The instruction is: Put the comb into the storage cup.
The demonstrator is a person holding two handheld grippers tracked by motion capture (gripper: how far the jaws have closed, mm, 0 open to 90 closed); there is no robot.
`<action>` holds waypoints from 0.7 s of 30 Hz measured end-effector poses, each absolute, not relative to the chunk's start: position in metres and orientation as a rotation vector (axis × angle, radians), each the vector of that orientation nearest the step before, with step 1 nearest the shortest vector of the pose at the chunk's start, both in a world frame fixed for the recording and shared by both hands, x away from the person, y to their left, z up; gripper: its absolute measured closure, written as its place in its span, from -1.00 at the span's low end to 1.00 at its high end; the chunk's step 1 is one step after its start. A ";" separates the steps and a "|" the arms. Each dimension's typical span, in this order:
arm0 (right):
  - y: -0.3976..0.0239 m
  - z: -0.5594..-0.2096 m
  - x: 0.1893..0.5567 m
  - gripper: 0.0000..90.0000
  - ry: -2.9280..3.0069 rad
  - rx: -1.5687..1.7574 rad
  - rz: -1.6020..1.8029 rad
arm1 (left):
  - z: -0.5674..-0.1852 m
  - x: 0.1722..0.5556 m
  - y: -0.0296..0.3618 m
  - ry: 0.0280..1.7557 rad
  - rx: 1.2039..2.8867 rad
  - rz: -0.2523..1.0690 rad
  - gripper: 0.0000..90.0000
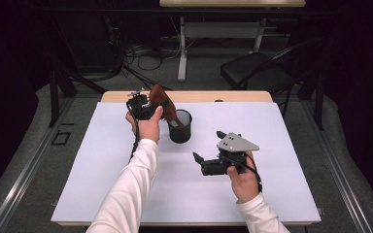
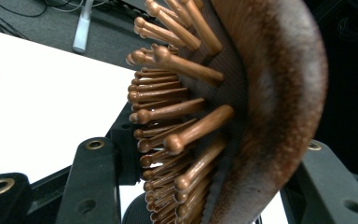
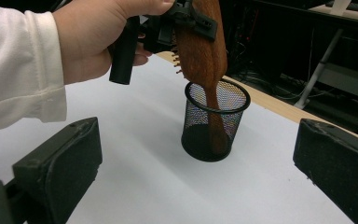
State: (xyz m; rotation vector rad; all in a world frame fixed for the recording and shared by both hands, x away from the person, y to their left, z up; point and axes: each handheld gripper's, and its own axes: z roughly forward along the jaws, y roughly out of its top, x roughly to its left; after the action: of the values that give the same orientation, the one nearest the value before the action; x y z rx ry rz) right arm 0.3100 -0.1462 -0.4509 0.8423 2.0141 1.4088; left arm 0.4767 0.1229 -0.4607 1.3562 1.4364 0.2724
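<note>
The wooden hairbrush (image 3: 200, 51) hung handle-down in the black mesh cup (image 3: 215, 122), its head tilted above the rim. The left hand-held gripper (image 1: 148, 108) was clenched on the brush head, bristles (image 2: 168, 116) facing one jaw. The cup stood on the white bench (image 1: 102, 160). The right hand-held gripper (image 1: 208, 145) rested nearer the person, well apart from the cup, jaws spread and holding nothing.

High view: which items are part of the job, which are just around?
In the job:
- brown wooden hairbrush, handle inside the cup
- black wire-mesh cup
- left gripper, shut on the brush head

Just around:
- right gripper, open, apart from the cup
- black chair behind the table
- floor cables
</note>
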 end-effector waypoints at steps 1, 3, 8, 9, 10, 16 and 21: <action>-0.146 -0.451 0.310 -0.98 2.014 0.841 1.407 | -0.461 0.477 0.123 1.436 1.358 0.275 0.07; -0.146 -0.451 0.310 -0.98 2.014 0.841 1.406 | -0.461 0.477 0.123 1.434 1.358 0.280 0.06; -0.146 -0.451 0.310 -0.98 2.013 0.842 1.410 | -0.461 0.477 0.123 1.432 1.362 0.285 0.05; -0.146 -0.451 0.310 -0.98 2.014 0.842 1.410 | -0.461 0.477 0.123 1.431 1.364 0.287 0.05; -0.146 -0.451 0.309 -0.98 2.014 0.841 1.409 | -0.461 0.477 0.123 1.430 1.367 0.288 0.05; -0.146 -0.451 0.309 -0.98 2.014 0.842 1.408 | -0.461 0.477 0.123 1.428 1.369 0.297 0.04; -0.146 -0.451 0.310 -0.98 2.017 0.840 1.404 | -0.463 0.476 0.125 1.433 1.362 0.300 0.02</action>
State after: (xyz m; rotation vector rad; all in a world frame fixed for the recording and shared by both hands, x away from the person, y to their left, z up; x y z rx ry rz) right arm 0.3097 -0.1455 -0.4511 0.8399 2.0175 1.4044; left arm 0.4756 0.1249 -0.4628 1.3619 1.4331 0.3005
